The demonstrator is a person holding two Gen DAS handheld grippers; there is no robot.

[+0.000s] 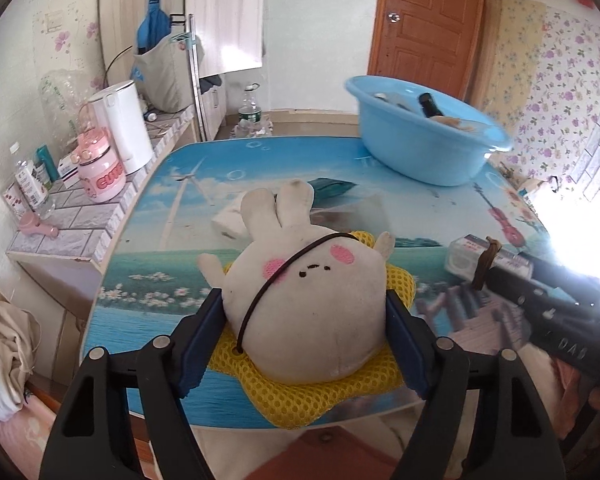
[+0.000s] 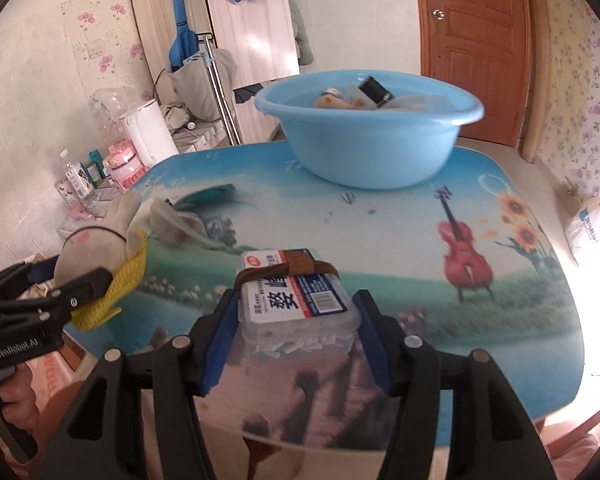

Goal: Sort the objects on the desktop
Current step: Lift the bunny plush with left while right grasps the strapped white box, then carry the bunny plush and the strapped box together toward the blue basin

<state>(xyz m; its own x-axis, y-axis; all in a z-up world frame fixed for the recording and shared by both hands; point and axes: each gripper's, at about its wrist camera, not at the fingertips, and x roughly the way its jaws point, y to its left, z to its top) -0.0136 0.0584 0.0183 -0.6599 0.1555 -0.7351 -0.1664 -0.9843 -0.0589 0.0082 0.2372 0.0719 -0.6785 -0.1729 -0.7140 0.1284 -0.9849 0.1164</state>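
Plush rabbit toy (image 1: 312,300) clamped by my left gripper (image 1: 306,344), right gripper (image 2: 296,340) clamps plastic box (image 2: 296,300); both bound for blue basin (image 2: 380,148).

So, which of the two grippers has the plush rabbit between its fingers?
The left gripper: its fingers flank the plush rabbit. The right gripper has the clear plastic box.

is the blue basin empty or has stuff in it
Not empty. The blue basin holds several things: a black cylinder leans up past the rim beside tan pieces; what they are is unclear.
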